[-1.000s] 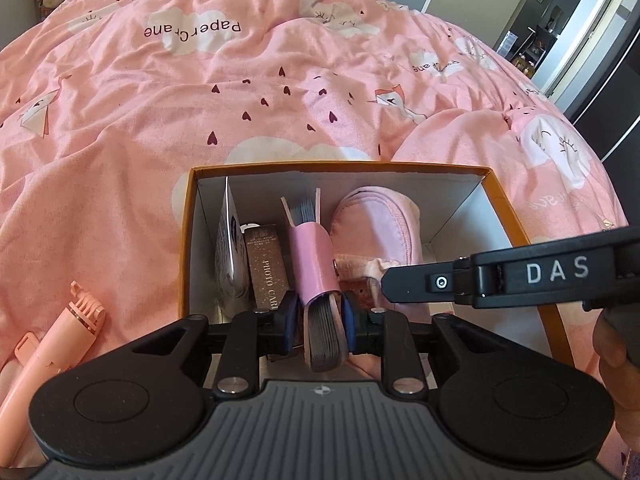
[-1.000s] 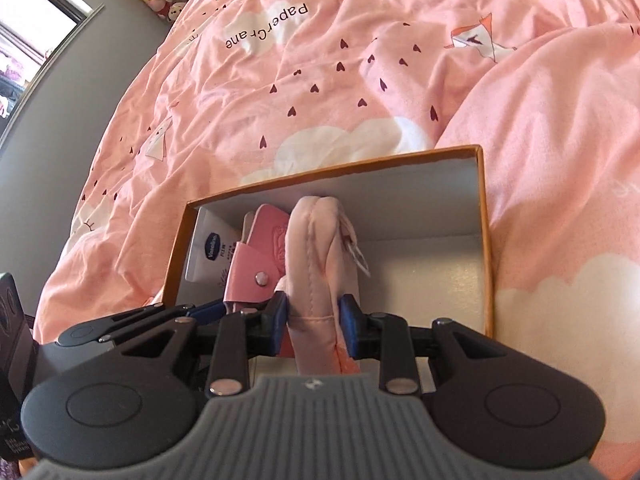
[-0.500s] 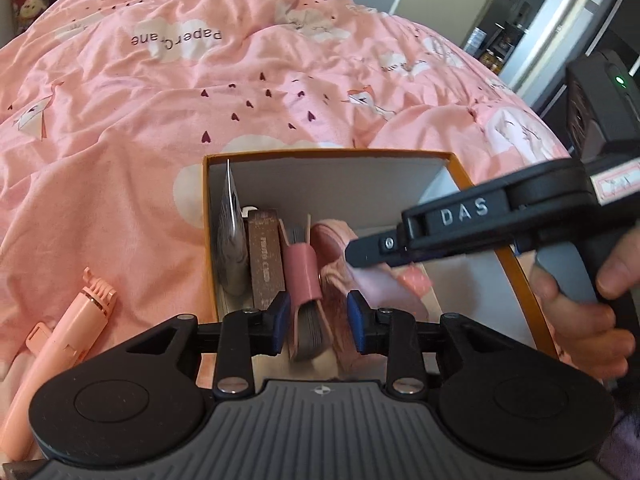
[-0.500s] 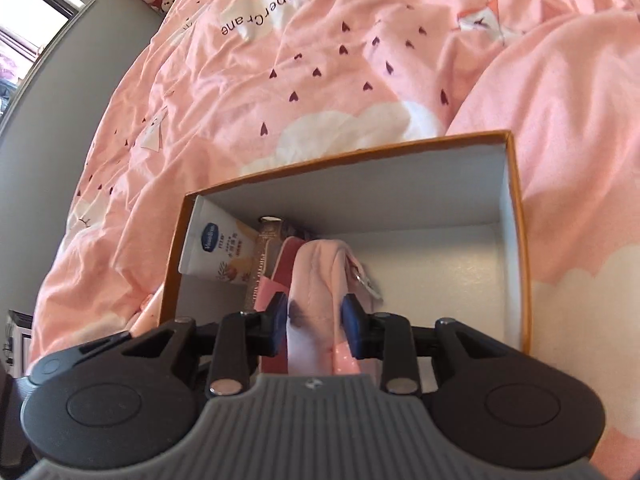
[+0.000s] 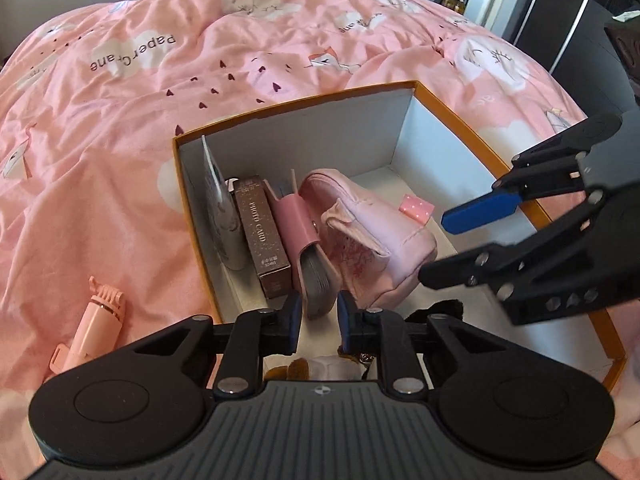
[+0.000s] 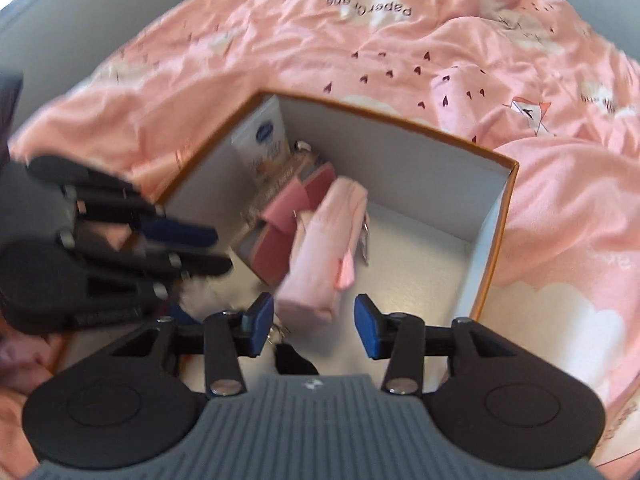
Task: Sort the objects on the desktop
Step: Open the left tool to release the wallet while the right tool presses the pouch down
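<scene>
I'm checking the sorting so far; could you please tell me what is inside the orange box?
In the box, left to right: a tube, a brown carton, a pink card holder and a pink pouch. The near floor is hidden behind the left gripper.

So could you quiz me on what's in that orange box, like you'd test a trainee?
1. Multiple choice: what lies outside the orange box, on the pink bedspread?
A. the Photo Card box
B. the peach-pink handheld gadget
C. the pink pouch
2. True or false: the right gripper is clamped on the pink pouch.
3. Which item stands right against the box's left wall in the left wrist view?

Key
1. B: the peach-pink handheld gadget; the Photo Card box is inside.
2. False: its jaws are opening, pads clear.
3. The white tube.
</scene>
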`<action>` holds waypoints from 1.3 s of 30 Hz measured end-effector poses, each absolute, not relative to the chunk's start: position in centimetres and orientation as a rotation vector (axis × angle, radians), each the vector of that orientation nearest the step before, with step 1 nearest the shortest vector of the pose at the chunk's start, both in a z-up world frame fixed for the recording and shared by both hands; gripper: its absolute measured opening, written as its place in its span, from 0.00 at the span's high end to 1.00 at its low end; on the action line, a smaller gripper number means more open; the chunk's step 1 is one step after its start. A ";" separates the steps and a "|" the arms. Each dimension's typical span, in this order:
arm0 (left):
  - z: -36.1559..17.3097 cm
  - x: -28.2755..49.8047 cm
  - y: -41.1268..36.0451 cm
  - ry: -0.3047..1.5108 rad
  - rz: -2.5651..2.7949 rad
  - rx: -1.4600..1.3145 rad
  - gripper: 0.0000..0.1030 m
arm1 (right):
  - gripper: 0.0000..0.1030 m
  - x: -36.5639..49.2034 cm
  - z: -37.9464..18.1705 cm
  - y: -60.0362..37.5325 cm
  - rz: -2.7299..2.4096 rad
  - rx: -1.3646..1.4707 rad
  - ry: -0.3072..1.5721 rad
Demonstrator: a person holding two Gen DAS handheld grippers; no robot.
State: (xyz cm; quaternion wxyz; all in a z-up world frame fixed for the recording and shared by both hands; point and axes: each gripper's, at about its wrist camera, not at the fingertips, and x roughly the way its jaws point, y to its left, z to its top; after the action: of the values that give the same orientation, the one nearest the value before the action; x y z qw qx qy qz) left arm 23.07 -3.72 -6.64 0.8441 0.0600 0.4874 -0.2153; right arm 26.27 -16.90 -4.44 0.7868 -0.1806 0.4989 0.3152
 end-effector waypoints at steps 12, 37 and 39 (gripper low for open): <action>-7.0 24.9 -5.0 1.005 -0.416 0.154 0.93 | 0.83 26.0 -6.4 -15.1 0.642 -0.355 0.971; -3.1 22.9 -0.1 0.900 -0.273 0.042 0.92 | 0.41 24.1 -7.0 -13.0 0.563 -0.376 0.951; -3.0 22.6 0.6 0.900 -0.234 0.039 0.91 | 0.35 24.4 -7.1 -12.9 0.585 -0.367 0.965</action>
State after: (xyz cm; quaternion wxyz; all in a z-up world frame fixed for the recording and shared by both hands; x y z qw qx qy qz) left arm 22.63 0.55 -2.99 0.8936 0.0188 0.4341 -0.1128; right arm 24.37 -12.89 -7.08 0.8290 -0.1730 0.4548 0.2758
